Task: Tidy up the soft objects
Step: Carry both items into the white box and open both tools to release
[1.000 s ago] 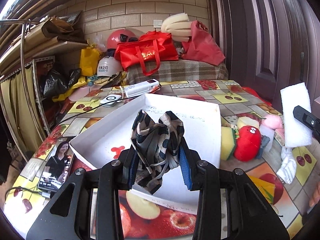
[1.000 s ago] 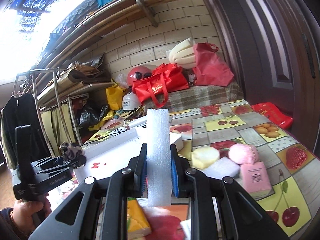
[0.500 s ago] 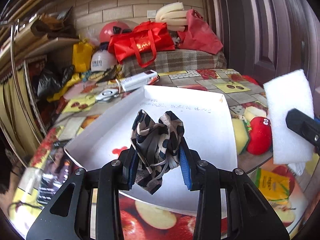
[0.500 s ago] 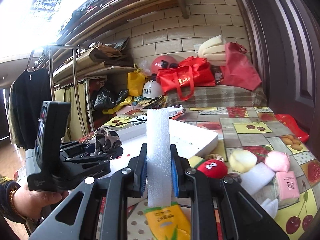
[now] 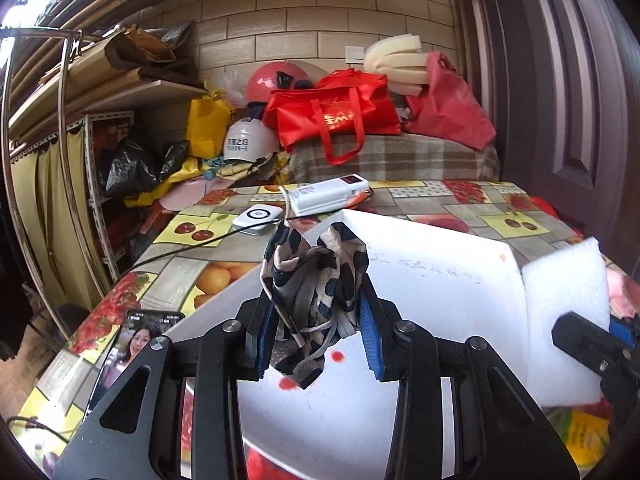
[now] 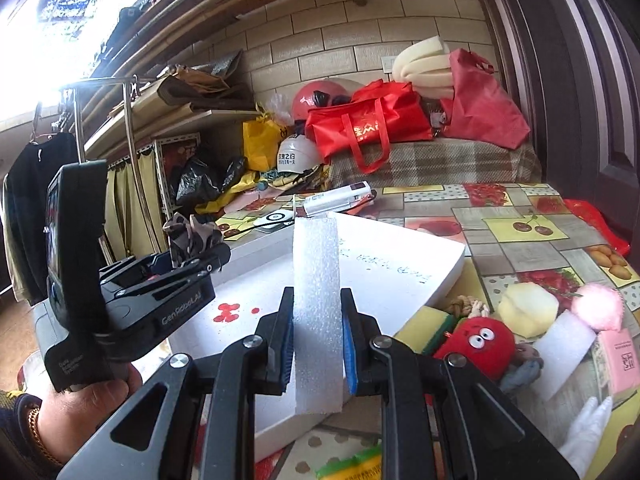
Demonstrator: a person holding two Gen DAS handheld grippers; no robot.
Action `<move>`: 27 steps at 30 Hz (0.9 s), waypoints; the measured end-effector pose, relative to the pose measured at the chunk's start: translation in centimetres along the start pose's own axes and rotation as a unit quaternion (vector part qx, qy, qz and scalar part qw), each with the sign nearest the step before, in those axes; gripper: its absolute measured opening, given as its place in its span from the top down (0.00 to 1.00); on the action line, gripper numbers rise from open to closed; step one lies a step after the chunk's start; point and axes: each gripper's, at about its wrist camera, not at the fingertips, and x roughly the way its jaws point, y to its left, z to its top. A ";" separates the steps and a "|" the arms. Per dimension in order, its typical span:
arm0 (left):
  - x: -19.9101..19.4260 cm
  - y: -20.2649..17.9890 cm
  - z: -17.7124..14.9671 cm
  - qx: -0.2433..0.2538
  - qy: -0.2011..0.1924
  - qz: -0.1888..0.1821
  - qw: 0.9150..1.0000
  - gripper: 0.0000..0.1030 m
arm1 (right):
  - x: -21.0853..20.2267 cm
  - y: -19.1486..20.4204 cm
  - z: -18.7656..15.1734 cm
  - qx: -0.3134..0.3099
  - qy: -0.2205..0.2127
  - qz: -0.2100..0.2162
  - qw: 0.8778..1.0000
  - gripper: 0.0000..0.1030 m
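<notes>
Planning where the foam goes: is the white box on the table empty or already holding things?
Empty as far as visible: the white box shows bare floor with only red marks and handwriting; the grippers hide part of it.

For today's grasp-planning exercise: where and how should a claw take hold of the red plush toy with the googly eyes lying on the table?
Grip the red plush toy across its rounded body, coming from above. It lies face up, hemmed in by the yellow sponge on one side and the white foam block on the other, so a sideways approach looks crowded; its soft bulk should squash between the pads.
</notes>
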 end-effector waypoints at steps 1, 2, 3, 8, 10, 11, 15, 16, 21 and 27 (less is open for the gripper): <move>0.5 0.2 0.2 -0.004 0.000 0.005 1.000 0.65 | 0.2 0.2 0.1 -0.002 -0.002 -0.002 1.000 0.82; 1.0 0.4 0.4 -0.008 0.000 0.007 1.000 0.65 | 0.6 0.4 0.2 -0.006 -0.004 -0.005 1.000 0.82; 1.5 0.6 0.5 -0.011 0.001 0.010 1.000 0.65 | 0.8 0.6 0.2 -0.008 -0.005 -0.006 1.000 0.82; 3.2 0.7 1.2 -0.008 0.003 0.018 1.000 0.64 | 2.7 1.2 0.7 -0.002 0.007 -0.013 1.000 0.82; 4.0 0.6 1.3 -0.004 0.012 0.017 1.000 0.64 | 3.4 1.2 1.0 0.003 0.009 -0.018 1.000 0.82; 4.3 0.6 1.4 -0.004 0.017 0.016 1.000 0.64 | 3.8 1.1 1.2 0.003 0.007 -0.022 1.000 0.82; 4.6 0.9 1.4 -0.011 0.023 0.015 1.000 0.64 | 4.8 0.1 1.6 0.015 0.012 -0.032 0.999 0.81; 4.4 0.9 1.4 -0.013 0.021 0.016 1.000 0.64 | 5.1 -0.2 1.7 0.023 0.020 -0.032 0.999 0.81; 3.6 1.5 1.4 -0.030 0.000 0.026 0.999 0.40 | 6.0 -0.5 1.6 0.033 0.051 -0.033 0.998 0.64; 2.3 2.2 1.2 -0.048 -0.035 0.031 0.998 0.02 | 5.5 -0.1 1.9 0.024 0.035 -0.041 0.998 0.01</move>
